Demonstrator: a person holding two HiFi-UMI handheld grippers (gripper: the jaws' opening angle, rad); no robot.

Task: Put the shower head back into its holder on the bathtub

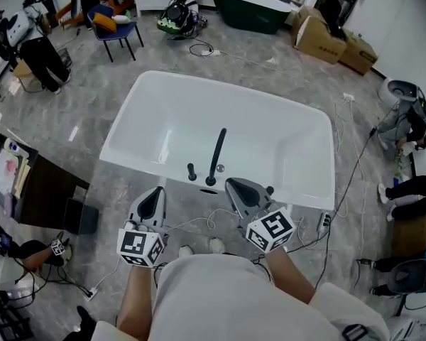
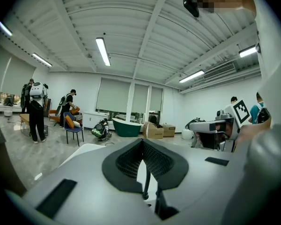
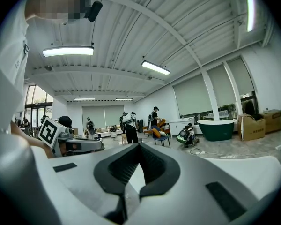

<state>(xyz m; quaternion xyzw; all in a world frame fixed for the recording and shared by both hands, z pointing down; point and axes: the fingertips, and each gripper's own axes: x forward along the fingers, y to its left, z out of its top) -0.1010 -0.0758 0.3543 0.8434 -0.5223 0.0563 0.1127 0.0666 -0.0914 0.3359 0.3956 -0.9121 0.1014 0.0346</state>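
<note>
Left gripper [image 1: 157, 192]: jaws together, nothing between them.
Right gripper [image 1: 232, 185]: jaws together, likewise empty.
Shower head [image 1: 218, 151]: one slim black wand, upright at the near rim, between the two grippers and just past their tips. Neither touched it.
Holder [image 1: 210, 182]: one, at the wand's foot.
Short black posts: two on that rim, one [image 1: 192, 170] left of the wand, one [image 1: 270, 189] beside the right gripper.
Tubs: two. White bathtub [image 1: 128, 144] in front, dark green bathtub [image 1: 248, 9] well beyond.
Floor beyond: one blue chair [image 1: 117, 27], two cardboard boxes [image 1: 318, 38].
</note>
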